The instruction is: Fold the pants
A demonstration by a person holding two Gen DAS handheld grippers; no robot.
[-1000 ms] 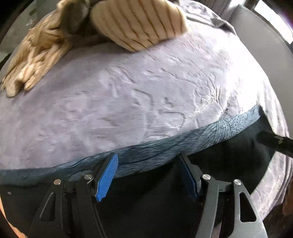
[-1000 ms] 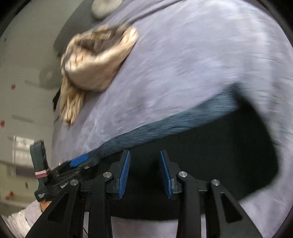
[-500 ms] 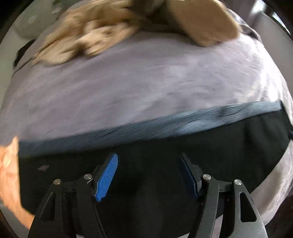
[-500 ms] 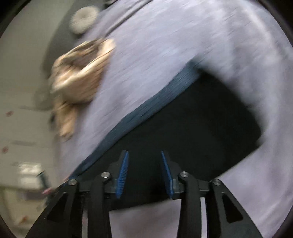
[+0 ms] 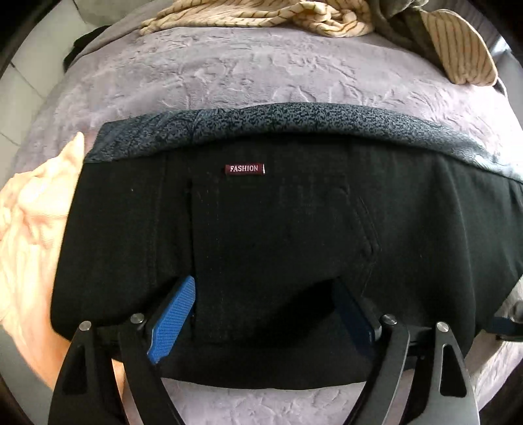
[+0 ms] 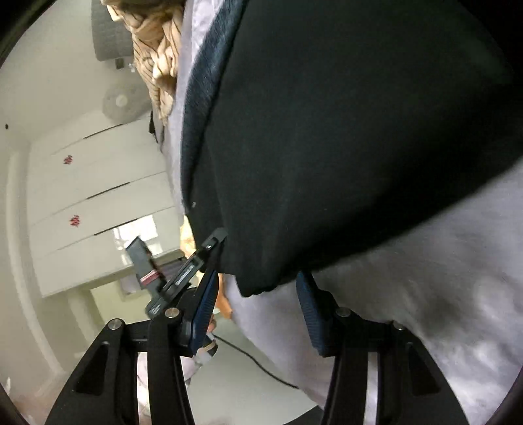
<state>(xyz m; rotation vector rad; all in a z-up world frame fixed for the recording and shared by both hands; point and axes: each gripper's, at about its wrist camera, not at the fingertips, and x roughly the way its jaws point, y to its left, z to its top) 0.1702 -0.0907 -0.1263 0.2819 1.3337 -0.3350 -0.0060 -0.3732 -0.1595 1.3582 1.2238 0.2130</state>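
Note:
Black pants [image 5: 294, 235] lie folded on a lilac blanket [image 5: 261, 75], with a speckled grey-blue waistband [image 5: 294, 121] along the far edge and a small maroon FASHION label [image 5: 244, 169]. My left gripper [image 5: 264, 314] is open, its blue pads over the near part of the pants. In the right wrist view the pants [image 6: 343, 130] fill the upper frame. My right gripper [image 6: 258, 310] is open, its jaws either side of the near corner of the pants. The left gripper's body [image 6: 183, 278] shows beside it.
A beige striped garment [image 5: 294, 16] lies bunched at the far edge of the blanket, also seen in the right wrist view [image 6: 157, 49]. A peach cloth [image 5: 29, 229] lies at the left. White cabinets [image 6: 91, 183] and floor lie beyond the bed edge.
Both grippers have pulled back toward the near edge of the pants. The right gripper has swung to the pants' corner and opened wider. The whole folded pants now show.

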